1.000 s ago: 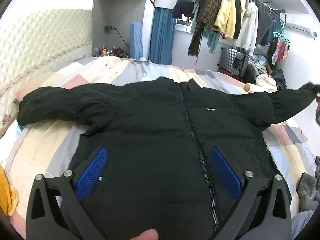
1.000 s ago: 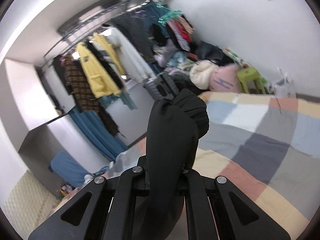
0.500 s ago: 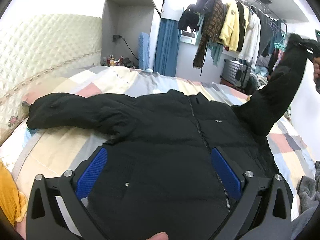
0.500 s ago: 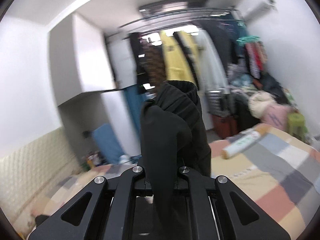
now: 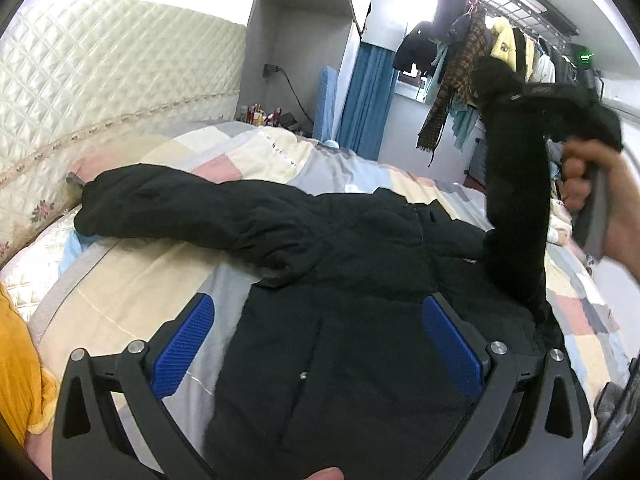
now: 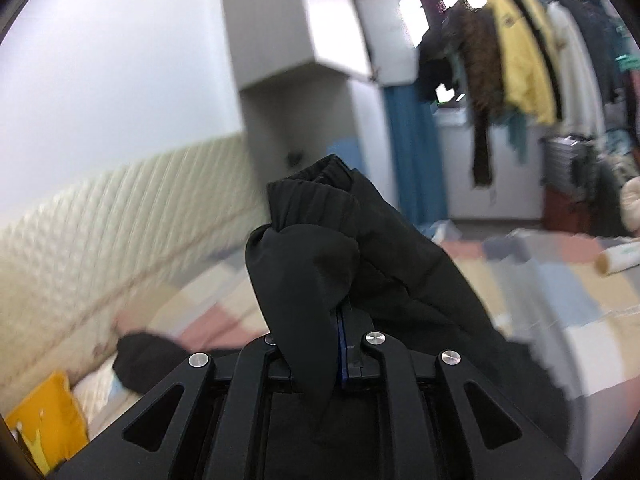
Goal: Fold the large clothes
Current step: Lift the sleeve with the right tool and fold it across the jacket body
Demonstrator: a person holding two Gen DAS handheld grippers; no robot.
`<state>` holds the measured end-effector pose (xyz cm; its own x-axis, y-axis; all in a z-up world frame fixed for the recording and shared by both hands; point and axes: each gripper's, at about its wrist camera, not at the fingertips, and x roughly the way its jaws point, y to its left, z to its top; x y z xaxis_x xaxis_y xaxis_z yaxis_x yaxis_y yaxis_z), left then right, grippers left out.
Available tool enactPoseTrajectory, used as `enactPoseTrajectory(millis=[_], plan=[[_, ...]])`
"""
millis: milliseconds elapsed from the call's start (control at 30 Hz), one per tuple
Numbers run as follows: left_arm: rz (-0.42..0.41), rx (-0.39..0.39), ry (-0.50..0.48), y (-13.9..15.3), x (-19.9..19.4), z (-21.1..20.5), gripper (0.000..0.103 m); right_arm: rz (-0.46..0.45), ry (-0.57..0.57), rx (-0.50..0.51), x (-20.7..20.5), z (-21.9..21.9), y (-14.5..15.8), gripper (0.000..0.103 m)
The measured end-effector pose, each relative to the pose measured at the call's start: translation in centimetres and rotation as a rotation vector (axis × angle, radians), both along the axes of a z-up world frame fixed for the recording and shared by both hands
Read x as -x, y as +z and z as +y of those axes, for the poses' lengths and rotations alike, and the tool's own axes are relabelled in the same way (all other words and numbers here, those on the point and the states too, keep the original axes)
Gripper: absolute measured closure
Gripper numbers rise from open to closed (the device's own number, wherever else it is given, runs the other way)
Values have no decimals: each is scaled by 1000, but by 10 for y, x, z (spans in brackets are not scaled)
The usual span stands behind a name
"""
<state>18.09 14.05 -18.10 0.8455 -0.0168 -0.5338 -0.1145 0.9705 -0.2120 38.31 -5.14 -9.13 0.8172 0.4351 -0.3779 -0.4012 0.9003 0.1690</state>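
Left wrist view: black jacket (image 5: 360, 300) lies spread on the bed (image 5: 132, 292); its right sleeve (image 5: 516, 200), flat a second ago, now stands lifted; left gripper (image 5: 316, 344) spread, empty.
Right wrist view: right gripper (image 6: 344, 356), jaws just easing apart, pinches the cuff (image 6: 316, 200); fold-over seems underway.

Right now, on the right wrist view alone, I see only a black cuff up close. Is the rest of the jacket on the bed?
Observer: Yes. The jacket lies flat, front up, on the bed; only that sleeve stands raised above it.
Operator: And the other sleeve?
Observer: The other sleeve lies stretched out flat toward the headboard.
Operator: Is the left claw holding anything?
Observer: No. The left claw is open over the jacket's lower part, gripping nothing.
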Motion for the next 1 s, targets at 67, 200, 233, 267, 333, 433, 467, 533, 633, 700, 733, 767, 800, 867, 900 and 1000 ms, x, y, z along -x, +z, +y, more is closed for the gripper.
enactPoseTrajectory(millis=[67, 200, 233, 267, 333, 433, 467, 533, 633, 700, 733, 767, 800, 867, 900, 1000], plan=[[6, -11, 18, -4, 0, 8, 0, 49, 37, 16, -9, 27, -32, 93], [28, 41, 57, -16, -6, 32, 0, 126, 83, 66, -26, 65, -88, 93], [31, 51, 60, -19, -7, 35, 0, 143, 91, 87, -28, 76, -103, 93], [36, 55, 68, -22, -8, 38, 0, 162, 98, 105, -32, 86, -119, 93], [48, 61, 67, -27, -11, 39, 0, 197, 105, 122, -31, 97, -148, 93], [65, 65, 43, -34, -16, 36, 0, 224, 118, 156, -28, 101, -176, 93], [67, 66, 36, -36, -18, 34, 0, 233, 124, 172, -28, 104, -187, 93], [61, 68, 21, -37, -20, 32, 0, 258, 131, 187, -31, 104, -203, 93], [65, 77, 22, -42, -23, 34, 0, 312, 138, 232, -36, 112, -227, 93], [71, 98, 24, -45, -25, 38, 0, 310, 144, 243, -34, 111, -230, 92], [73, 105, 25, -45, -26, 39, 0, 312, 147, 245, -34, 111, -230, 91], [76, 113, 28, -46, -26, 41, 0, 318, 155, 246, -35, 111, -227, 88], [76, 116, 29, -46, -27, 40, 0, 322, 167, 246, -34, 111, -225, 82], [81, 108, 34, -45, -27, 38, 0, 329, 193, 236, -32, 110, -220, 63], [86, 100, 33, -43, -28, 36, 0, 333, 212, 223, -29, 109, -216, 50], [78, 89, 18, -33, -27, 28, 0, 301, 228, 196, -18, 106, -203, 45]])
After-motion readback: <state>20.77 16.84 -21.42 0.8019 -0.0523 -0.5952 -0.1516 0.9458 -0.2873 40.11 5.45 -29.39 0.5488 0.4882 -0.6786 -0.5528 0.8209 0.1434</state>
